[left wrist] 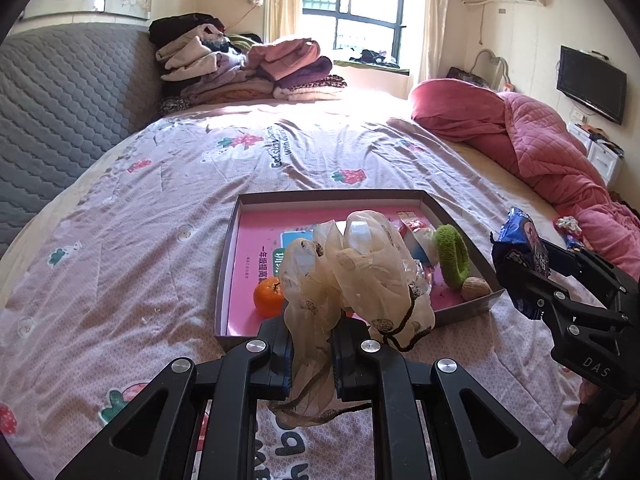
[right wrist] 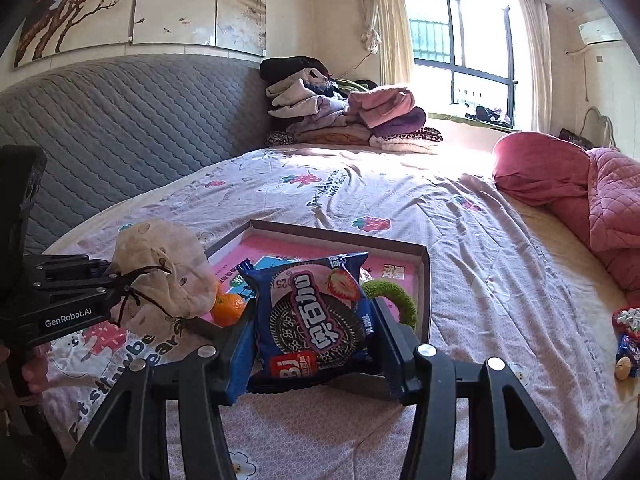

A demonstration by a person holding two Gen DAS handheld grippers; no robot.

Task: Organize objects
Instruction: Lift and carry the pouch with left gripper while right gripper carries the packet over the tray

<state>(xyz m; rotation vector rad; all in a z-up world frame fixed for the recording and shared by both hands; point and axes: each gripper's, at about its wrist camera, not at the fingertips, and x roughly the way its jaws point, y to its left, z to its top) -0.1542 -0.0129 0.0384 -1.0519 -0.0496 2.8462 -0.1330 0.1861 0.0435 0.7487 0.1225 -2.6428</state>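
Note:
My left gripper [left wrist: 312,350] is shut on a sheer beige drawstring pouch [left wrist: 352,272] and holds it above the near edge of a shallow cardboard box [left wrist: 320,198] with a pink bottom. The pouch also shows in the right wrist view [right wrist: 168,276]. My right gripper [right wrist: 316,344] is shut on a blue cookie packet [right wrist: 316,312], held over the box's near right side; the packet also shows in the left wrist view [left wrist: 524,240]. In the box lie an orange [left wrist: 269,291], a green scrunchie [left wrist: 454,254], a walnut [left wrist: 475,289] and a small red-white packet [left wrist: 412,224].
The box sits on a bed with a pink strawberry-print sheet [left wrist: 160,216]. Folded clothes [left wrist: 240,68] are stacked at the far end. A pink quilt [left wrist: 532,140] lies at the right. Small wrapped sweets [right wrist: 628,336] lie on the sheet at the right. A grey quilted headboard [right wrist: 120,120] runs along the left.

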